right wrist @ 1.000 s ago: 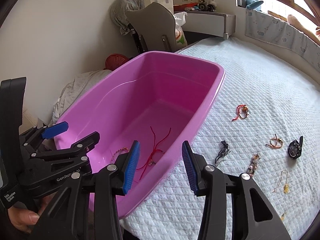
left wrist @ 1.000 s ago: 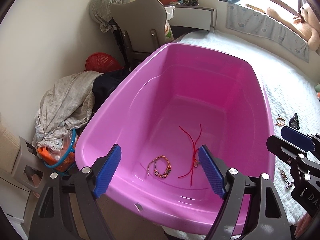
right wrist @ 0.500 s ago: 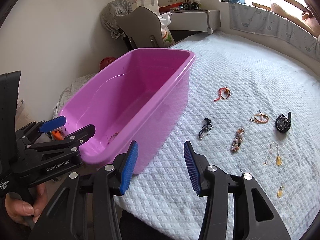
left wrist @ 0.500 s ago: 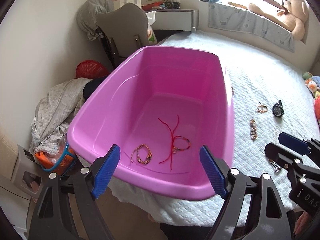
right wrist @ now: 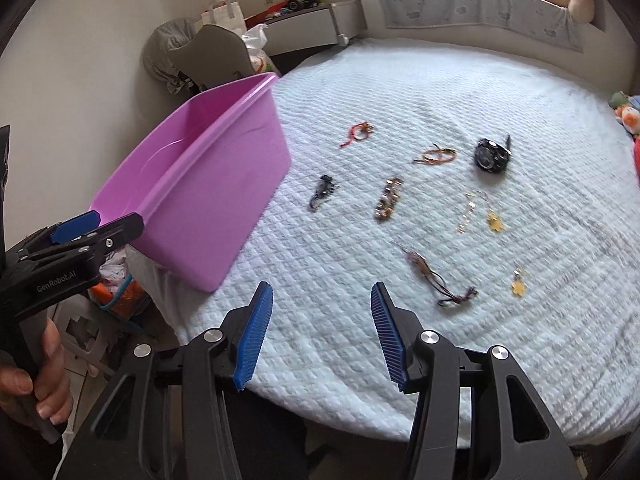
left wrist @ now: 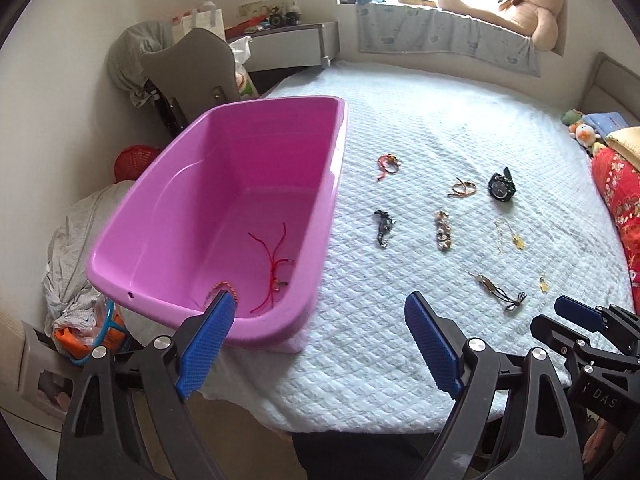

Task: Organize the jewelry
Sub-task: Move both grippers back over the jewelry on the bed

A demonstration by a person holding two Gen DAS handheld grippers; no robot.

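A pink tub [left wrist: 336, 184] stands on the left edge of the white quilted bed [left wrist: 440, 128]. A red string bracelet [left wrist: 276, 268] and a woven bracelet [left wrist: 222, 288] lie inside it. On the quilt lie a red bracelet [right wrist: 356, 133], an orange cord bracelet [right wrist: 435, 155], a black watch [right wrist: 491, 155], a black bracelet [right wrist: 322, 190], a beaded bracelet [right wrist: 389, 198], a gold chain [right wrist: 480, 212], a brown cord piece [right wrist: 436, 276] and a gold charm [right wrist: 518, 286]. My left gripper [left wrist: 319, 298] hovers by the tub's near corner, jaws opening, empty. My right gripper [right wrist: 322, 286] hangs over the bed's near edge, jaws opening, empty.
A hand [right wrist: 40, 380] holds the left gripper's handle. Left of the bed are a laundry pile [left wrist: 68, 248], a red basket [left wrist: 134, 160] and a grey chair [left wrist: 192, 68]. A teddy bear [left wrist: 528, 0] sits on the window ledge. Red bedding [left wrist: 616, 200] lies at the far right.
Both grippers swung right, away from over the tub toward the bed; the jewelry on the quilt has come into view. Both pairs of jaws stand a little wider.
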